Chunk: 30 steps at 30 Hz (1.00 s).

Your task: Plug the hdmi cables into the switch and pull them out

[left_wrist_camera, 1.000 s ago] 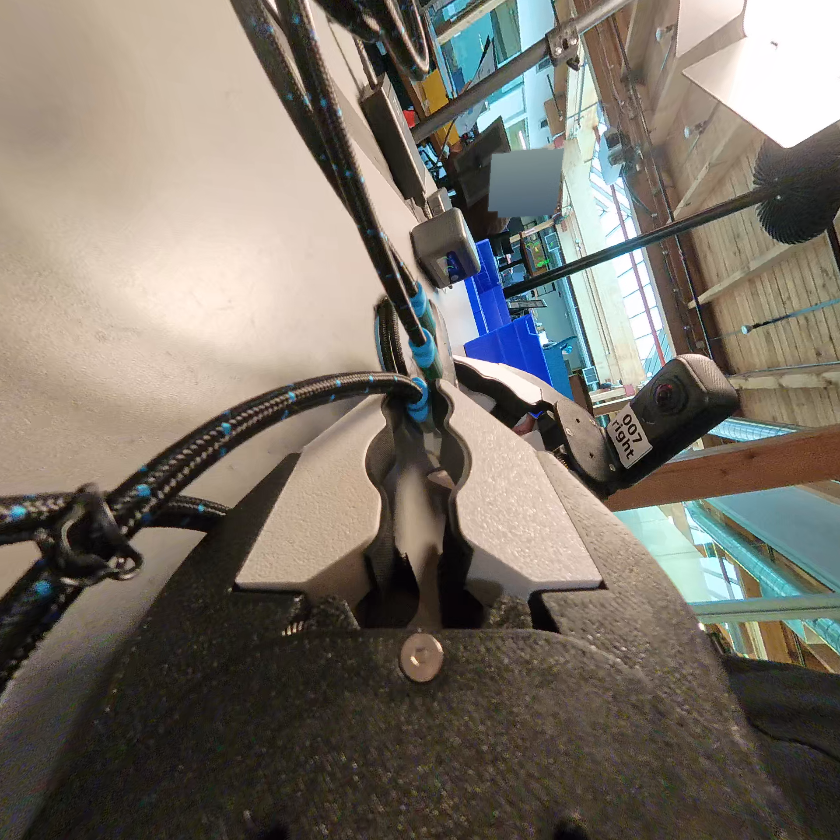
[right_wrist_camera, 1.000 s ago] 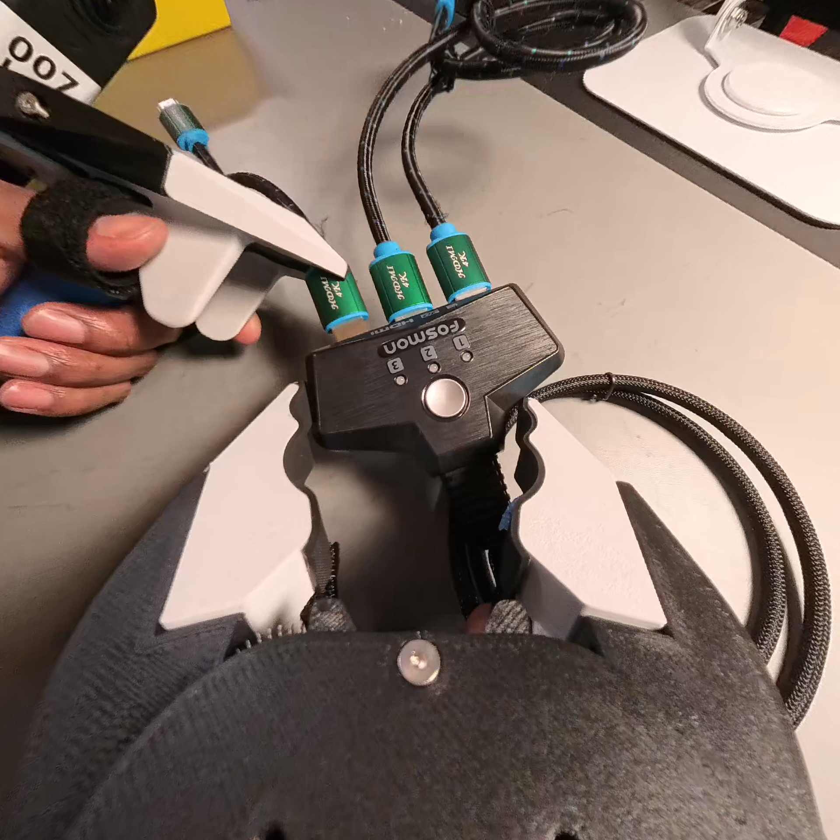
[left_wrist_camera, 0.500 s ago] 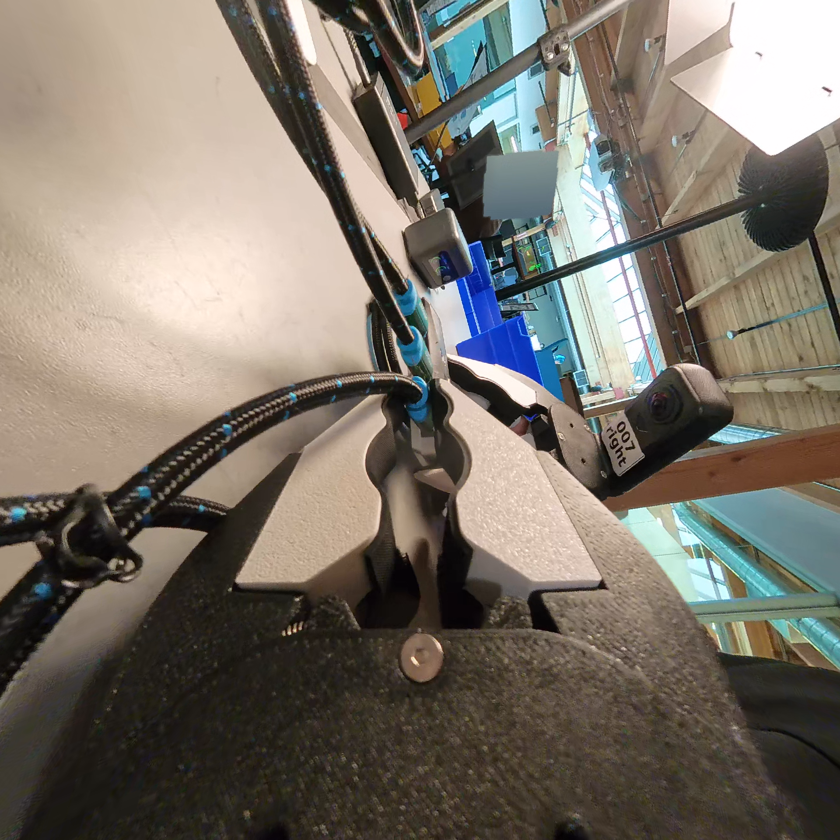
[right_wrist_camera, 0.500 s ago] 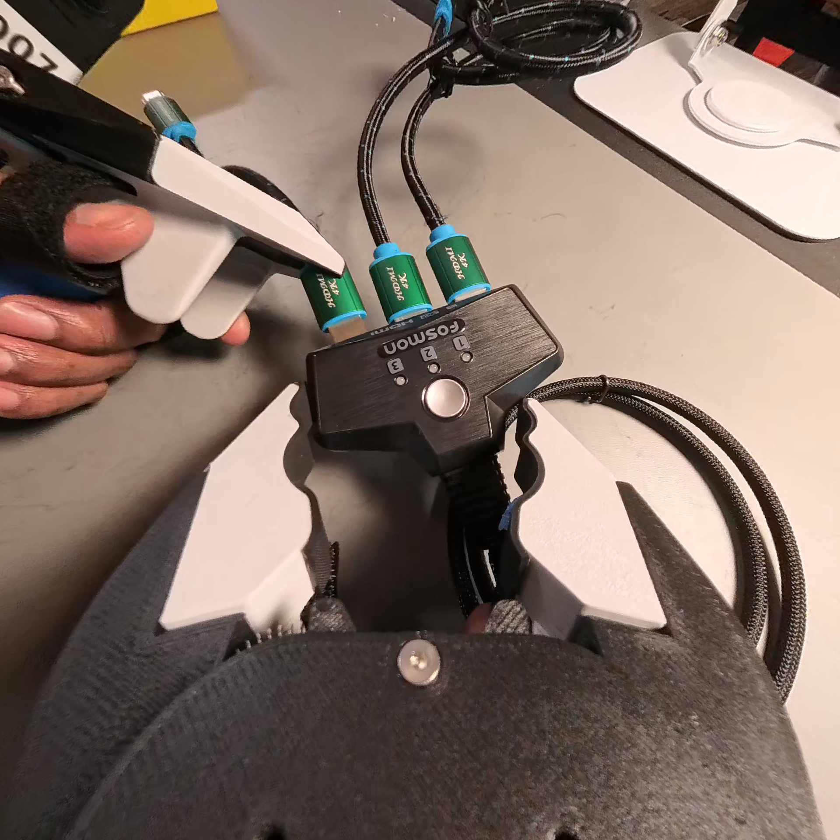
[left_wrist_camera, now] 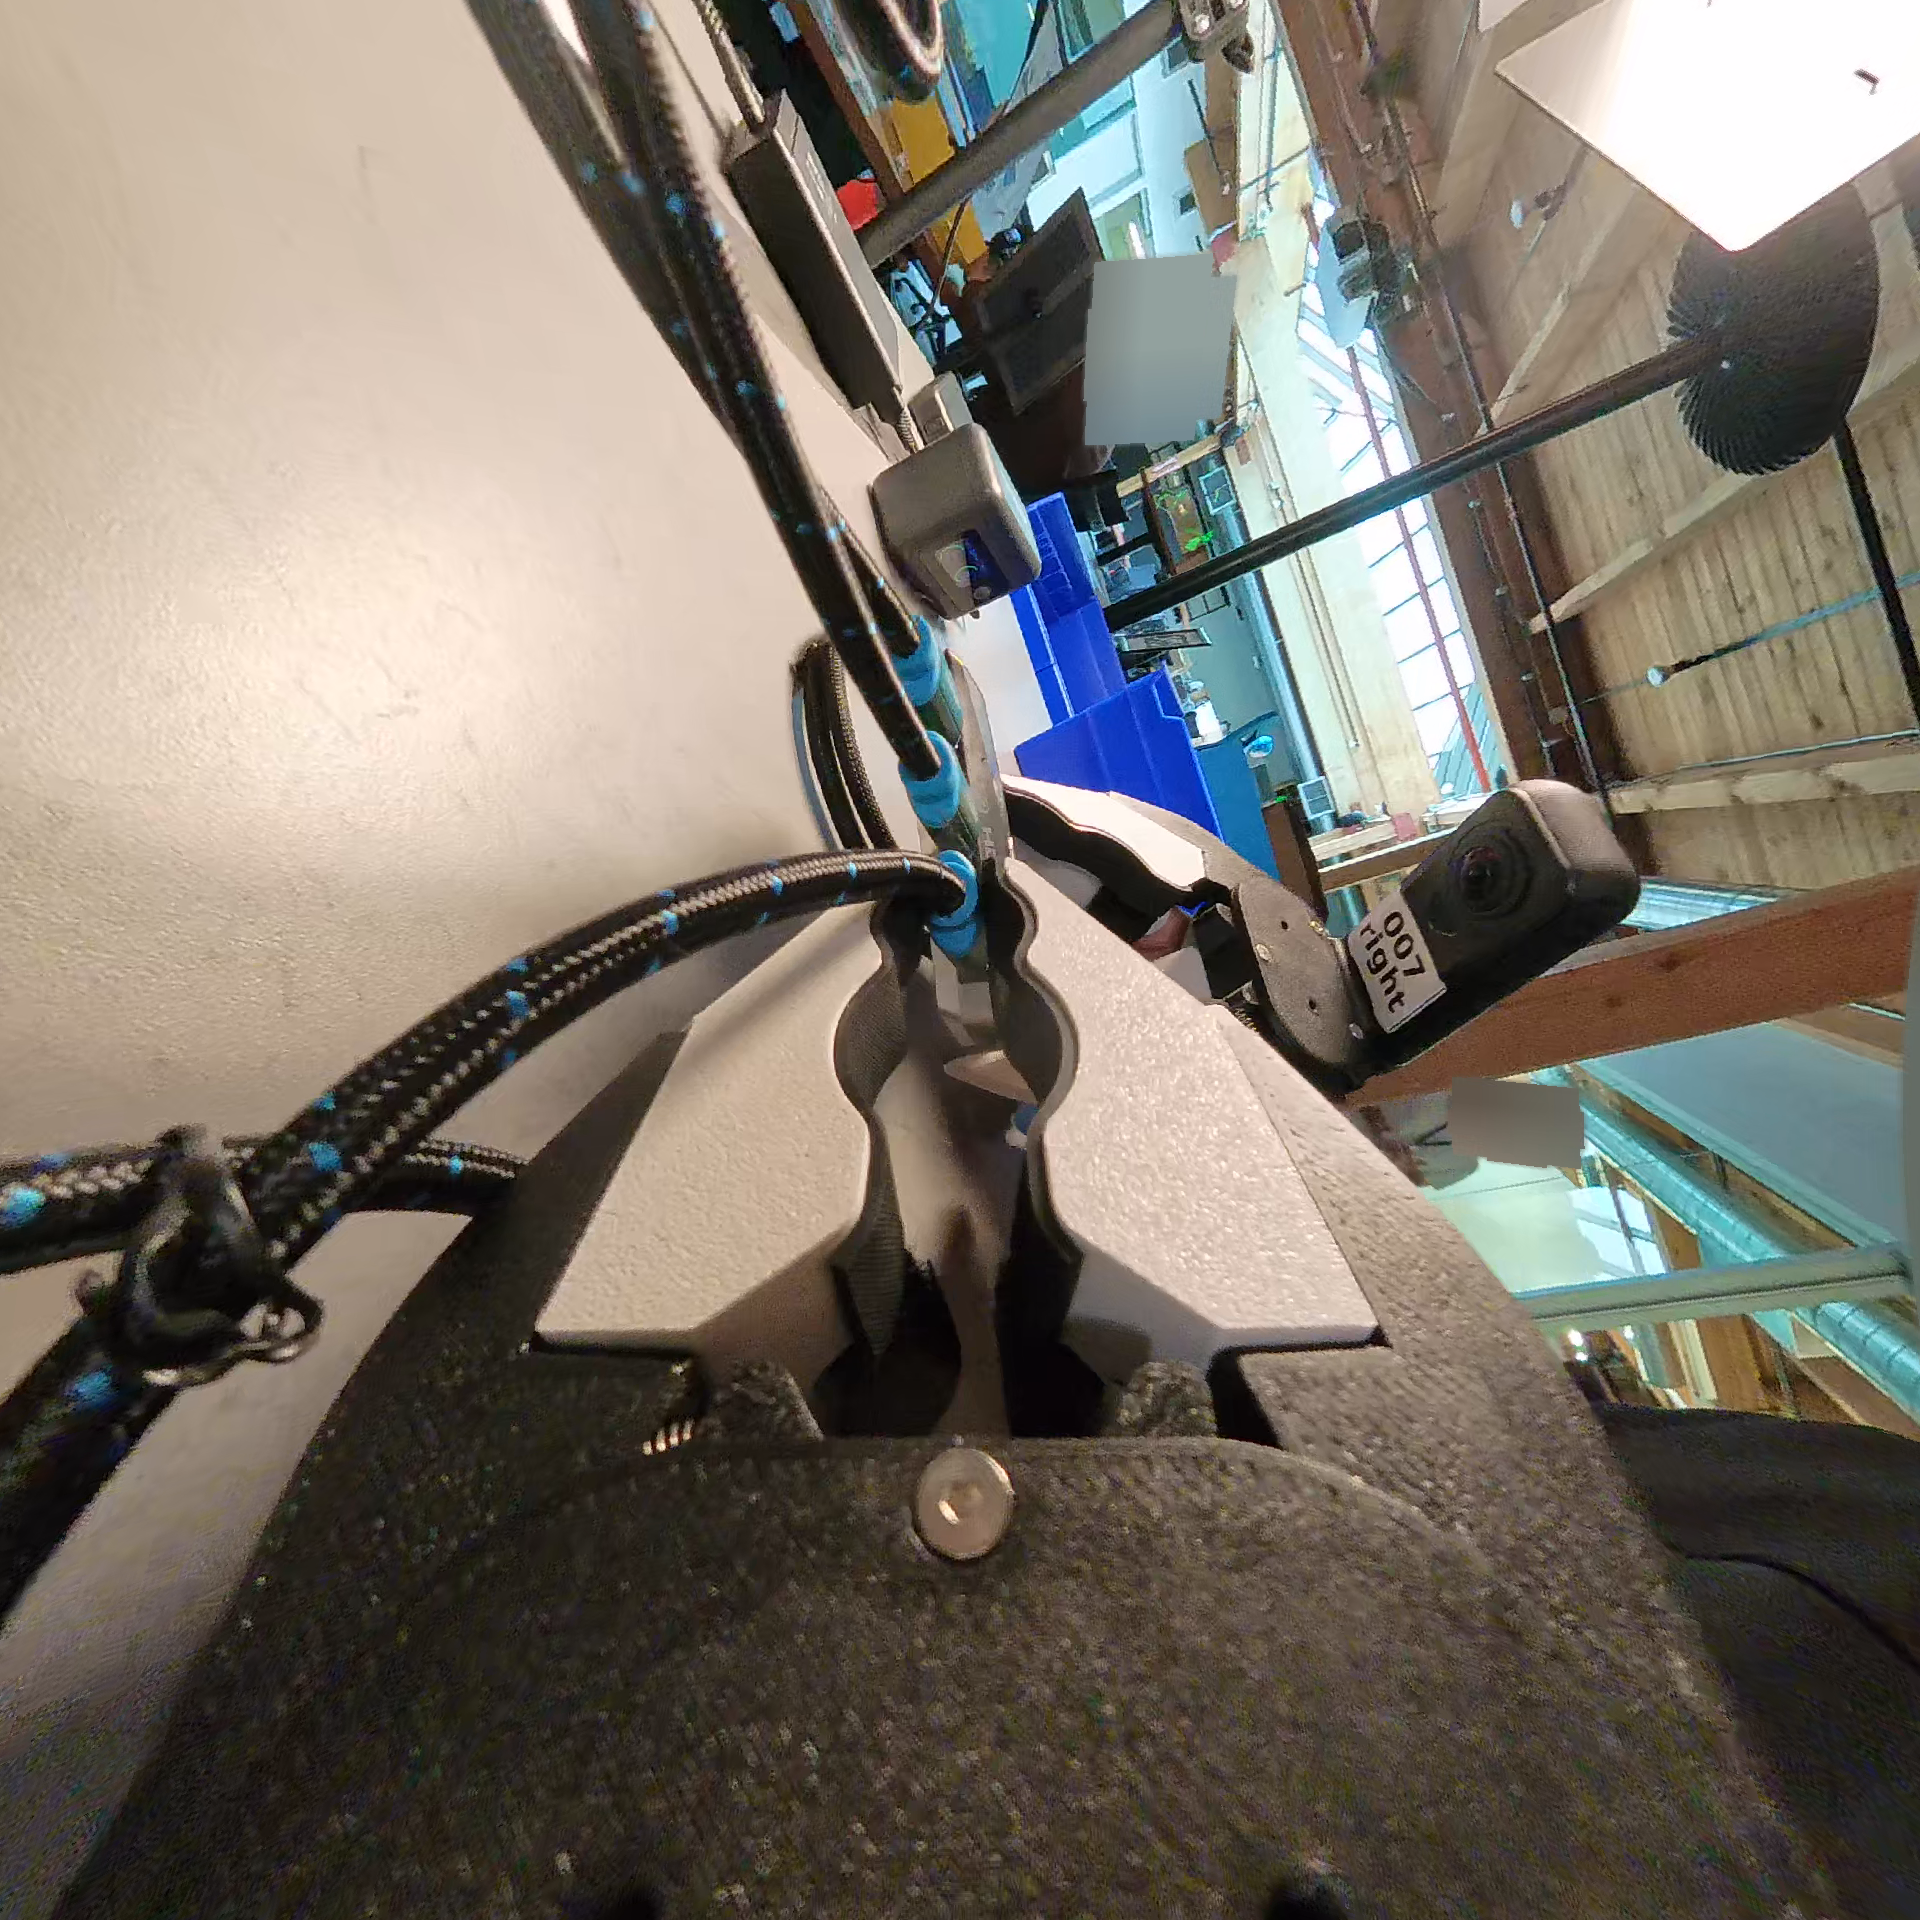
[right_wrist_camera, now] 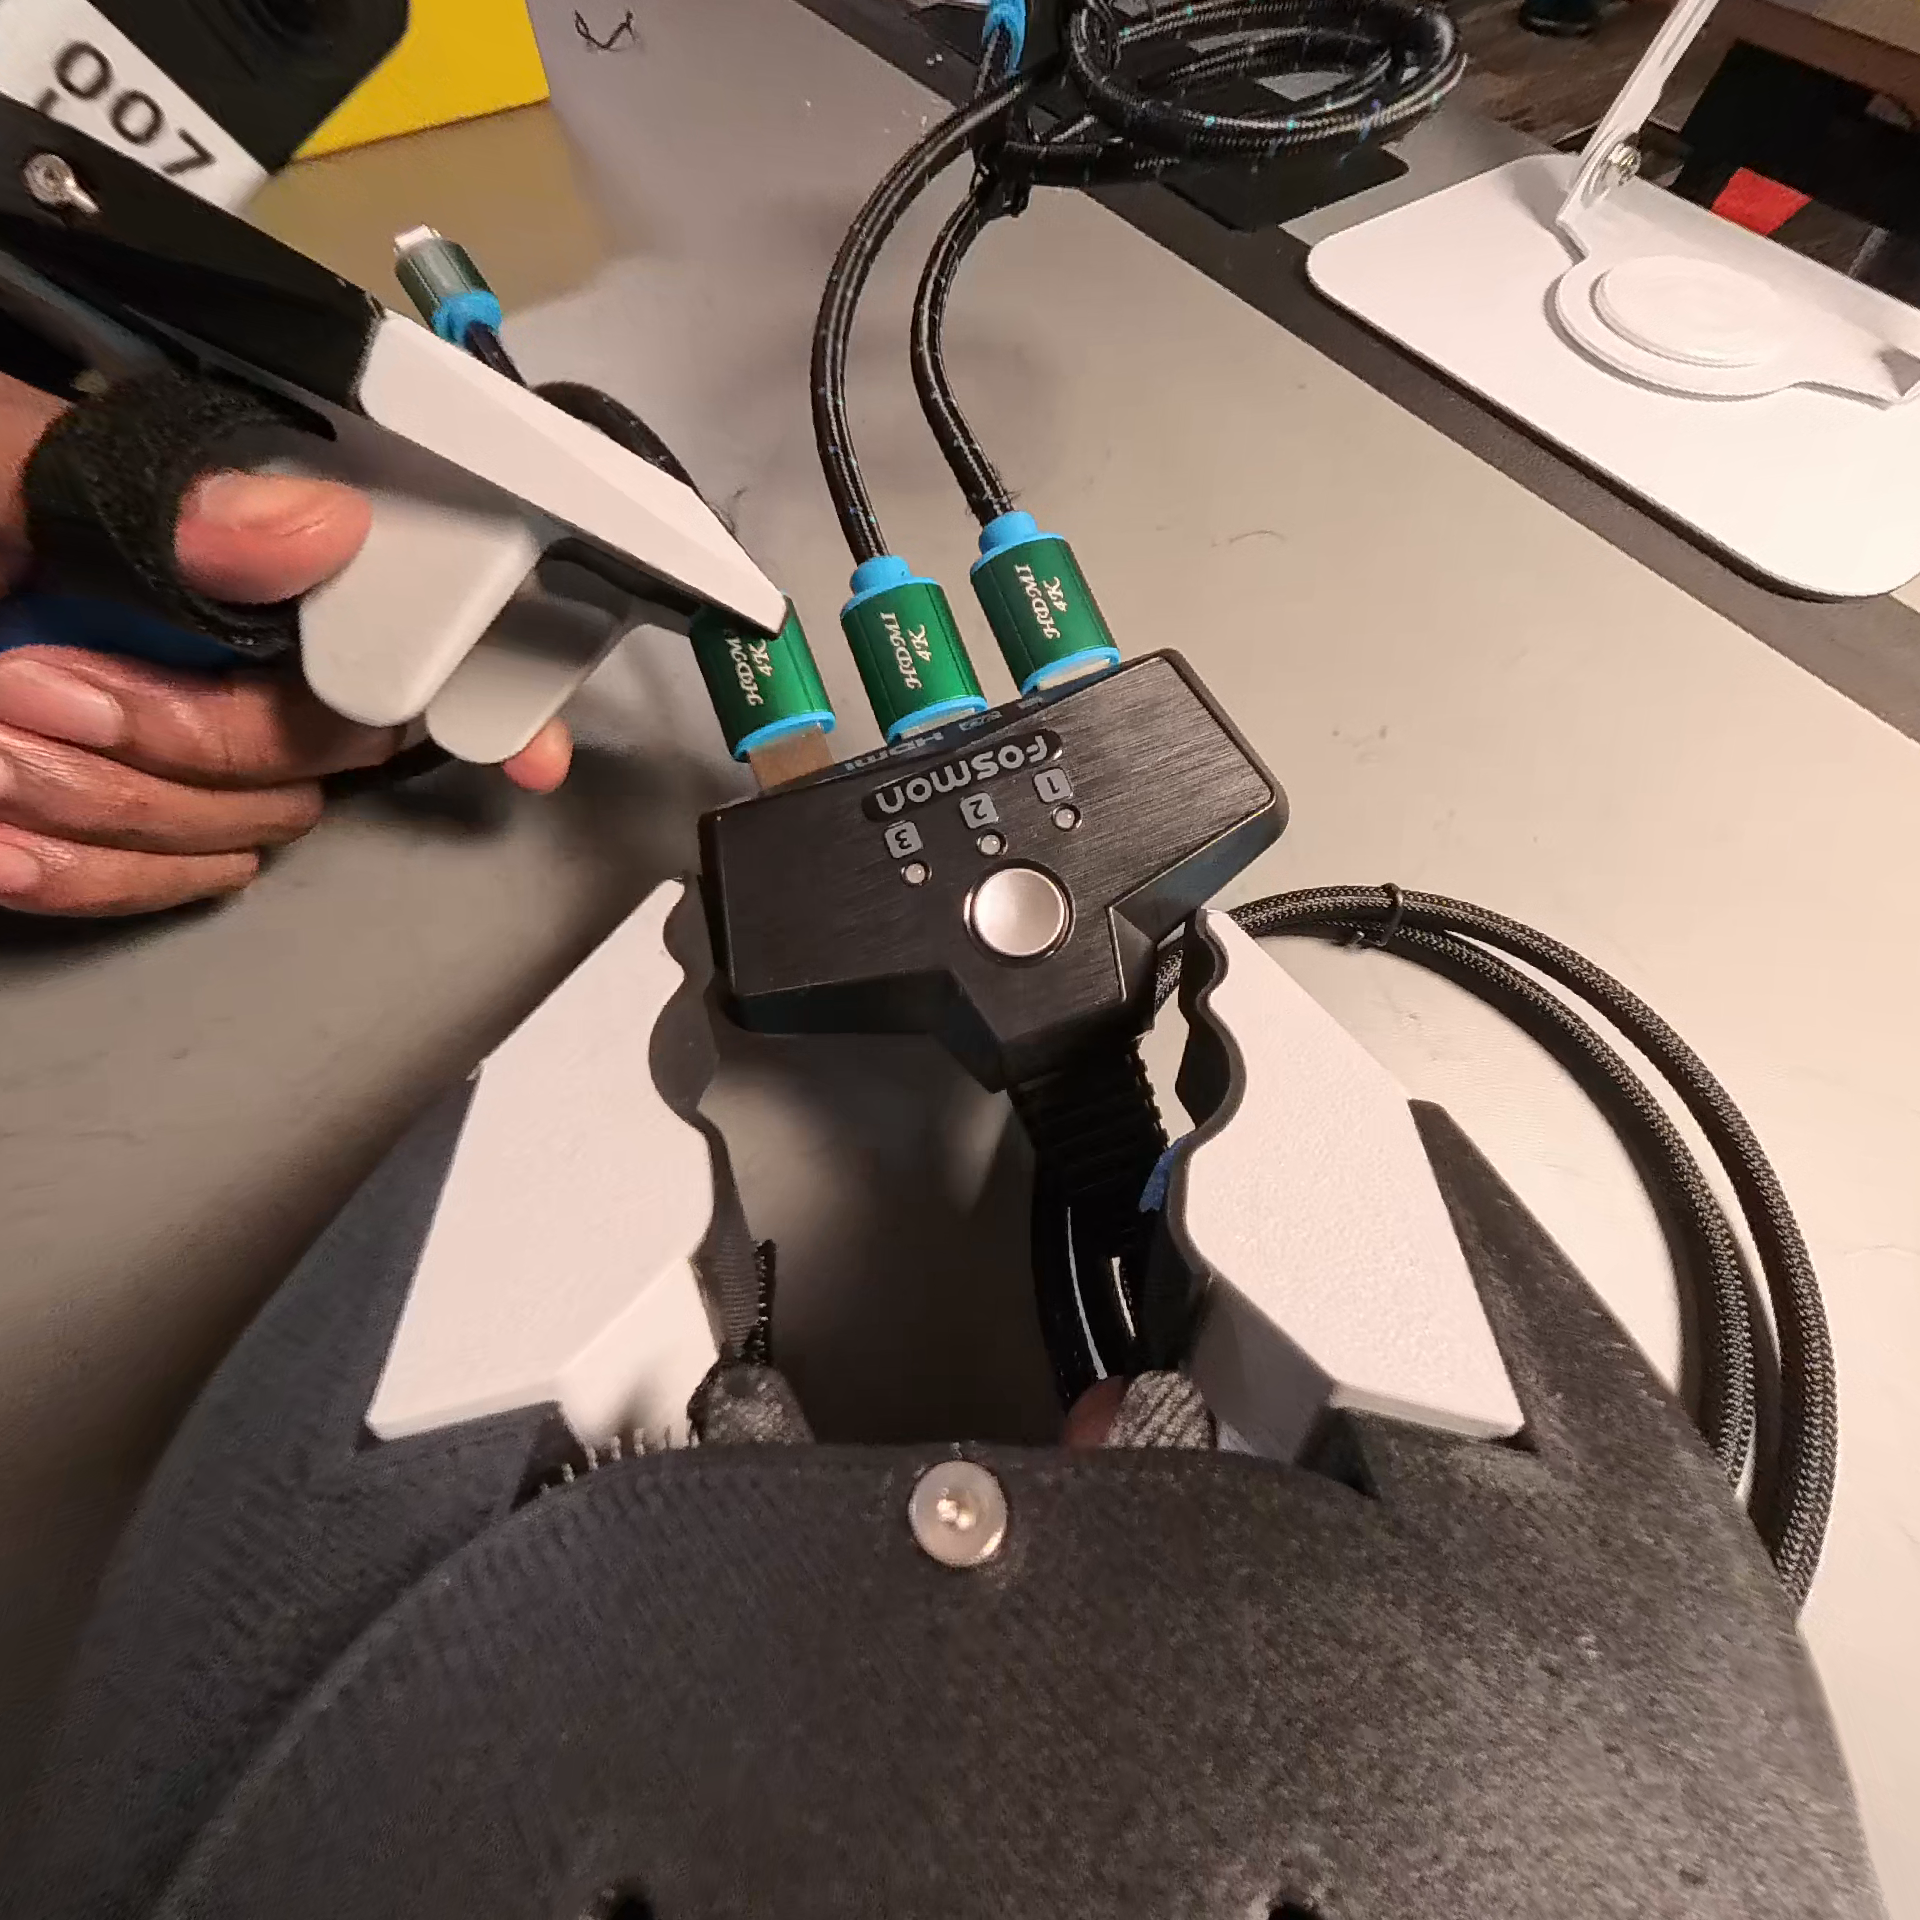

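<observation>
The black HDMI switch (right_wrist_camera: 987, 862) lies on the grey table, and my right gripper (right_wrist_camera: 935, 935) is shut on its narrow rear part. Two green HDMI plugs (right_wrist_camera: 914, 665) (right_wrist_camera: 1044, 613) sit fully in the middle and right ports. My left gripper (right_wrist_camera: 753, 649) is shut on the third green plug (right_wrist_camera: 769, 686) at the left port. That plug's metal tip (right_wrist_camera: 792, 764) shows partly outside the switch. In the left wrist view, my left gripper (left_wrist_camera: 971, 920) pinches the plug at its blue collar (left_wrist_camera: 951, 920), with the braided cable (left_wrist_camera: 623, 935) bending away left.
A loose green plug (right_wrist_camera: 442, 281) lies behind the left gripper. A person's hand (right_wrist_camera: 156, 748) holds that gripper. A white stand base (right_wrist_camera: 1662, 343) is at the back right. The switch's own black cable (right_wrist_camera: 1683, 1091) loops at the right. Coiled cables (right_wrist_camera: 1247, 62) lie at the back. The left gripper's tips are roughly 5 cm from the right gripper's.
The left gripper has drawn the left plug a little back out of the switch, so more of its metal tip shows. The right gripper and switch have stayed put.
</observation>
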Each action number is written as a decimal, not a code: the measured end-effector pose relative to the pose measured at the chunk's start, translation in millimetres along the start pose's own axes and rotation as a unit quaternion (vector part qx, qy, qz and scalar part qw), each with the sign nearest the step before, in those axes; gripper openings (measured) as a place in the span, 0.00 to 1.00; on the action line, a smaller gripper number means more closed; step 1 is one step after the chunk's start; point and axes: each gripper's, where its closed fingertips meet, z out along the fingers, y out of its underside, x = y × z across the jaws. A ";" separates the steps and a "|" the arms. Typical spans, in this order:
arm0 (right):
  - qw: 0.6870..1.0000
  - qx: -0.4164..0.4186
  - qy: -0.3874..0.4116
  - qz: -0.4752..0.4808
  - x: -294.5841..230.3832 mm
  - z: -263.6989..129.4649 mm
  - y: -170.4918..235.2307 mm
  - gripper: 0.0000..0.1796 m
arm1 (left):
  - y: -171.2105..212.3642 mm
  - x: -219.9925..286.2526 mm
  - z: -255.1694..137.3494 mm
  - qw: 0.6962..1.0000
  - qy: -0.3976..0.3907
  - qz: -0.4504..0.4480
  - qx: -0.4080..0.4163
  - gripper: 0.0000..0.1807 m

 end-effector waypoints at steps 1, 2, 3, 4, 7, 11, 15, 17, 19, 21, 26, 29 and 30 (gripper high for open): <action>1.000 -0.002 0.005 -0.006 0.4 0.2 0.5 0.50 | 0.3 -0.4 0.0 1.000 -0.005 0.007 0.000 0.07; 1.000 -0.003 0.011 -0.013 1.1 0.5 1.0 0.51 | 1.1 -1.1 0.0 1.000 -0.011 0.013 -0.002 0.07; 1.000 -0.004 0.019 -0.021 1.5 0.9 1.2 0.51 | 1.6 -2.0 0.1 1.000 -0.017 0.017 -0.002 0.07; 0.999 -0.004 0.025 -0.027 1.7 1.3 0.8 0.51 | 1.3 -2.7 -0.3 1.000 -0.021 0.016 0.003 0.07; 0.999 -0.001 0.031 -0.038 1.5 1.4 -0.1 0.51 | 1.1 -5.1 -0.7 1.000 -0.018 -0.006 0.010 0.07; 0.999 0.005 0.018 -0.035 0.9 0.0 -1.5 0.51 | 0.5 -2.9 -0.2 1.000 -0.001 -0.020 0.005 0.07; 0.999 0.008 0.003 -0.042 -4.9 0.0 -2.6 0.51 | 0.8 -0.6 0.2 1.000 0.006 -0.019 0.005 0.07; 0.999 0.007 0.014 -0.047 -5.3 1.1 -2.6 0.51 | 0.2 -2.0 -0.3 1.000 -0.002 -0.010 0.012 0.07; 0.999 0.007 0.017 -0.039 -5.8 1.7 -3.3 0.51 | -1.0 -2.7 -0.9 1.000 -0.007 -0.005 0.022 0.07; 0.999 0.011 0.020 -0.030 -6.3 1.7 -5.1 0.51 | -2.9 -2.4 -1.8 0.999 -0.008 -0.005 0.035 0.07; 0.999 0.014 0.022 -0.022 -8.0 2.4 -6.5 0.51 | -5.6 -1.8 -4.7 0.998 -0.017 0.000 0.062 0.07; 1.000 0.016 0.011 -0.012 -11.2 3.2 -7.7 0.51 | -8.3 -0.6 -6.4 0.997 -0.010 -0.008 0.076 0.07; 1.000 0.018 0.012 -0.010 -11.7 3.1 -8.6 0.51 | -9.2 0.2 -7.1 0.997 -0.008 -0.008 0.082 0.07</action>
